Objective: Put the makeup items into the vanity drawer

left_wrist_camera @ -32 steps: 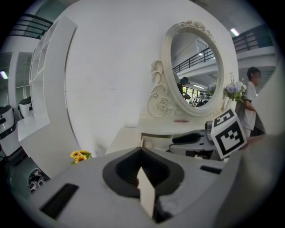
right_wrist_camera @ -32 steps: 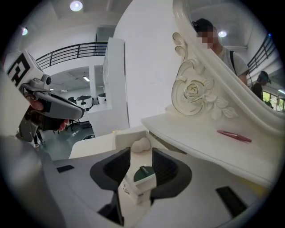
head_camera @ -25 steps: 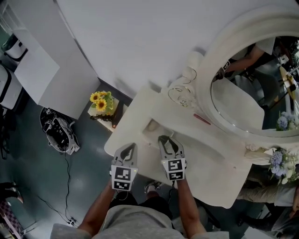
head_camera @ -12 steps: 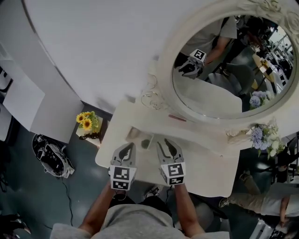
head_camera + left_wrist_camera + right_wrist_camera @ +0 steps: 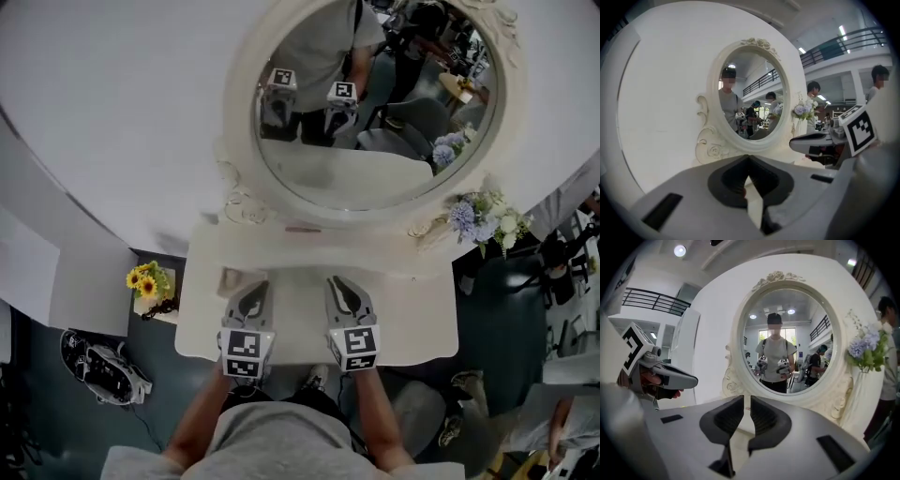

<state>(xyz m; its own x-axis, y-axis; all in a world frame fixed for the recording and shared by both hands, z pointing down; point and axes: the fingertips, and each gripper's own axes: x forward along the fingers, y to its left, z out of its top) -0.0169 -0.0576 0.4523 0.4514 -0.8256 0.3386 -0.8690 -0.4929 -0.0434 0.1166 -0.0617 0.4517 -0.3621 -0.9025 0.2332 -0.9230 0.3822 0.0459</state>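
A white vanity table (image 5: 412,314) with an oval mirror (image 5: 375,103) stands in front of me. A slim pink item (image 5: 302,228) lies on the shelf under the mirror. A small pale thing (image 5: 232,279) sits at the tabletop's left; what it is I cannot tell. My left gripper (image 5: 255,287) (image 5: 749,158) hovers over the front left of the top, tips together, with nothing in it. My right gripper (image 5: 339,281) (image 5: 746,398) hovers beside it, its jaws closing to a narrow gap with nothing between them. No drawer shows.
A vase of blue and white flowers (image 5: 478,217) stands at the shelf's right end. Sunflowers (image 5: 145,281) sit on a low stand left of the table, with a bag (image 5: 103,370) on the floor. People stand at the right edge.
The head view has swung so that the mirror and table now sit square ahead. Both grippers stay side by side over the table's front. The right jaws have narrowed.
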